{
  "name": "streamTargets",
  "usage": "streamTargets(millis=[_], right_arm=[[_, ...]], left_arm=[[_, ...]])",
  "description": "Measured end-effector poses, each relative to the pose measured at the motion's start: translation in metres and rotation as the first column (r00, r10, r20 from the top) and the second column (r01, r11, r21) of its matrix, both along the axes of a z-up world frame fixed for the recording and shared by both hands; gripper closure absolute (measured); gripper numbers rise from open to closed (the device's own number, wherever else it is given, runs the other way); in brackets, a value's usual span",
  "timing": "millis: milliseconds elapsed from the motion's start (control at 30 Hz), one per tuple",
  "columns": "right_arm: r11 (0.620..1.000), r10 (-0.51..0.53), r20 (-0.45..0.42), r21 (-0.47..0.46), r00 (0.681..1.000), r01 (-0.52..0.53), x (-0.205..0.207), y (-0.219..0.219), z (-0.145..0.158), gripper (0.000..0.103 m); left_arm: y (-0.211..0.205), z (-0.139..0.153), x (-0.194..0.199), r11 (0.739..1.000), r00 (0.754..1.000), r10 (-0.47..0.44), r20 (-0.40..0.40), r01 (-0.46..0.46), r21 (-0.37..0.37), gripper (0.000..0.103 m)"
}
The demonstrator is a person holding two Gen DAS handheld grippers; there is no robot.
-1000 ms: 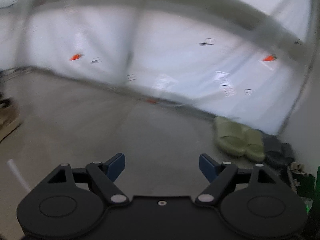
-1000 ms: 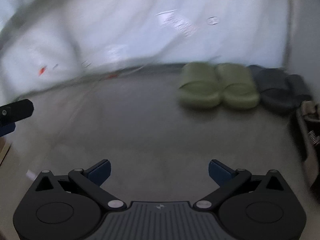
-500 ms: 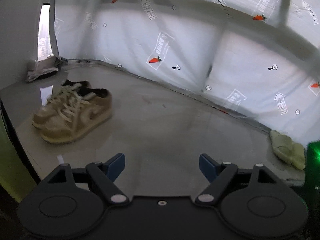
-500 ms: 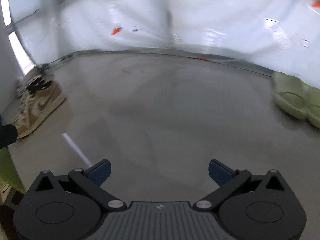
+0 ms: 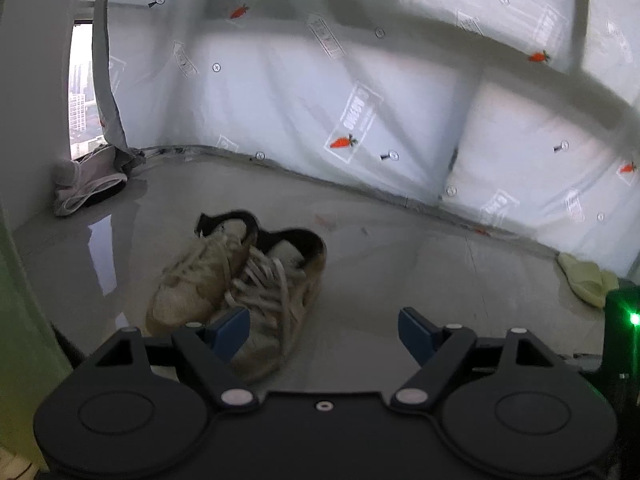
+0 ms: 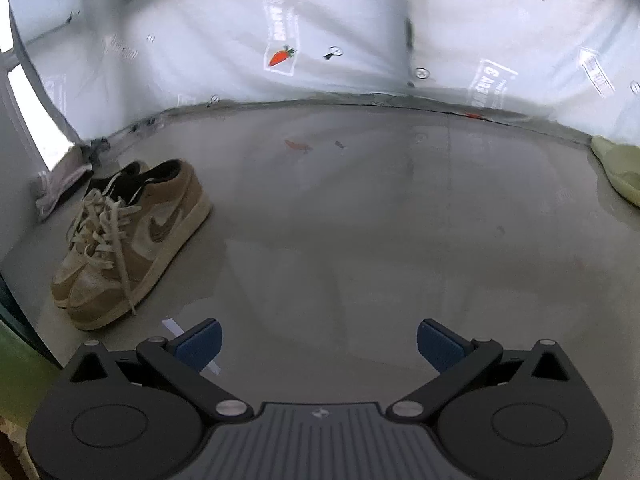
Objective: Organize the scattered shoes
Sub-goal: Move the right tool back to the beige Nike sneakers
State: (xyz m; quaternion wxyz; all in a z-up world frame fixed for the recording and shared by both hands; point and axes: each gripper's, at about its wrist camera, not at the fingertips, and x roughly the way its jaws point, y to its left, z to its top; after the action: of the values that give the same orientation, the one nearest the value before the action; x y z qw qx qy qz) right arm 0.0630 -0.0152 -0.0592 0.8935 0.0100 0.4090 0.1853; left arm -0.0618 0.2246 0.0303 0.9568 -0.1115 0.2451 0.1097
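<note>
A pair of tan sneakers with cream laces [image 5: 248, 284] stands side by side on the grey floor, toes toward me, just beyond my left gripper [image 5: 324, 330]. That gripper is open and empty, and its left fingertip overlaps the nearer shoe in the picture. In the right wrist view the same sneakers [image 6: 132, 240] sit at the left, well left of my right gripper [image 6: 318, 346], which is open over bare floor. A pale green slipper [image 5: 586, 280] lies far right by the wall, its edge also showing as the green slipper [image 6: 618, 170] in the right wrist view.
White plastic sheeting with carrot prints [image 5: 360, 120] covers the walls. A crumpled pale cloth [image 5: 86, 184] lies in the left corner under a window. A small white strip [image 6: 188, 342] lies on the floor by the right gripper's left finger. A dark device with a green light [image 5: 624, 320] is at the right edge.
Both views swung left, away from the green and dark slippers toward the tan sneakers. The sneakers now lie close in front of the left gripper. Both grippers stayed open.
</note>
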Motion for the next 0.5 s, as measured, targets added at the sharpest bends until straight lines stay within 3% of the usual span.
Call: streamTargets(millis=[167, 300, 400, 500], right_arm=[[0.999, 0.034, 0.043, -0.018, 0.998, -0.034, 0.011, 0.037, 0.006, 0.000], [0.998, 0.062, 0.017, 0.004, 0.998, -0.062, 0.027, 0.063, 0.006, 0.000], [0.997, 0.073, 0.003, -0.010, 0.997, -0.073, 0.035, 0.082, 0.005, 0.000], [0.998, 0.044, -0.033, 0.037, 0.999, -0.043, 0.040, 0.098, 0.005, 0.000]], left_arm=[[0.028, 0.003, 0.014, 0.999, 0.999, 0.047, -0.023, -0.046, 0.023, 0.021], [0.056, 0.000, 0.024, 0.998, 0.998, 0.059, -0.038, -0.059, 0.003, 0.021], [0.077, -0.001, 0.039, 0.999, 0.998, 0.030, -0.052, -0.030, 0.012, 0.021], [0.106, -0.003, 0.063, 1.000, 0.998, -0.017, -0.054, 0.018, 0.020, 0.021]])
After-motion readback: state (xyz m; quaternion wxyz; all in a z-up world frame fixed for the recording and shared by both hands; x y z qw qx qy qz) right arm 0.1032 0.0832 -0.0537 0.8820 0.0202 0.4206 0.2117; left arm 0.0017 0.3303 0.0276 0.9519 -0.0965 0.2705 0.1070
